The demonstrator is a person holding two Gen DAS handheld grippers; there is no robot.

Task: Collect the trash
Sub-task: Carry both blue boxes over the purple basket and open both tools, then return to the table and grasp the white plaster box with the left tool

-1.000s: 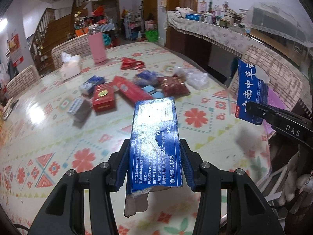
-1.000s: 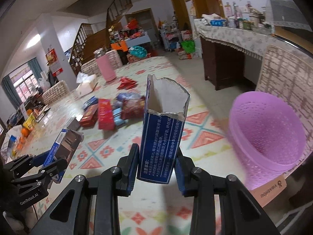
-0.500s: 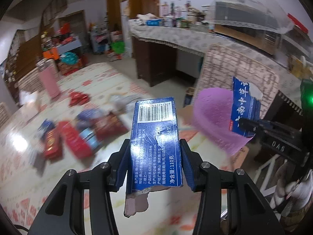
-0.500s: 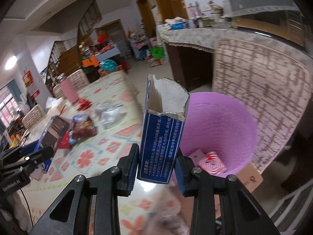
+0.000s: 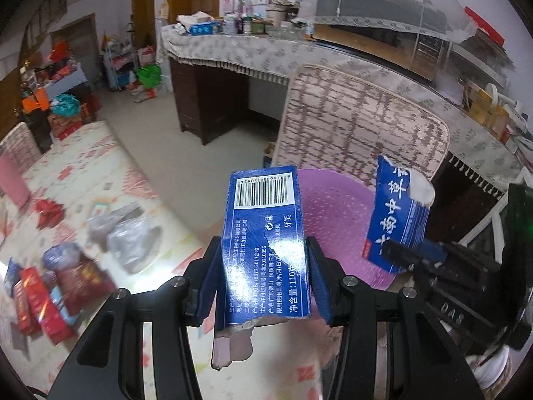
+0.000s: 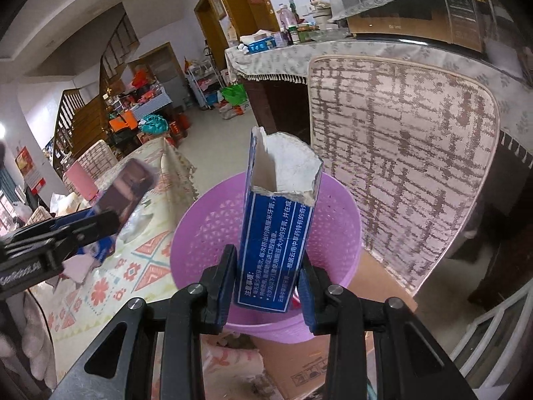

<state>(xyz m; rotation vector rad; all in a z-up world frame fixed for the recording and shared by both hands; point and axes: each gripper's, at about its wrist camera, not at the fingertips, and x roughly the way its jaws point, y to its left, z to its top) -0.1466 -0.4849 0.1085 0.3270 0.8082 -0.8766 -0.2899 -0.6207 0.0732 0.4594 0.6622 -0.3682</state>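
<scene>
My left gripper [image 5: 265, 278] is shut on a torn blue toothpaste carton with a barcode [image 5: 265, 233], held over the table edge beside the purple perforated bin [image 5: 336, 220]. My right gripper [image 6: 268, 281] is shut on the other torn blue carton half [image 6: 278, 233], its ripped white end up, directly over the purple bin [image 6: 206, 233]. In the left wrist view the right gripper [image 5: 404, 256] with its carton half [image 5: 396, 213] hangs over the bin's right side. In the right wrist view the left gripper [image 6: 96, 225] and its carton [image 6: 128, 188] are blurred at the left.
A table with a patterned cloth [image 5: 83, 180] carries red boxes [image 5: 40, 303], a clear plastic bag [image 5: 131, 236] and other wrappers. A chair with a woven back [image 6: 403, 153] stands behind the bin. A cardboard box [image 6: 299, 366] sits under the bin. A cluttered sideboard [image 5: 266, 46] runs along the wall.
Both grippers have swung right from above the table to the purple bin, each still holding its carton half. The right one now hangs over the bin's opening.
</scene>
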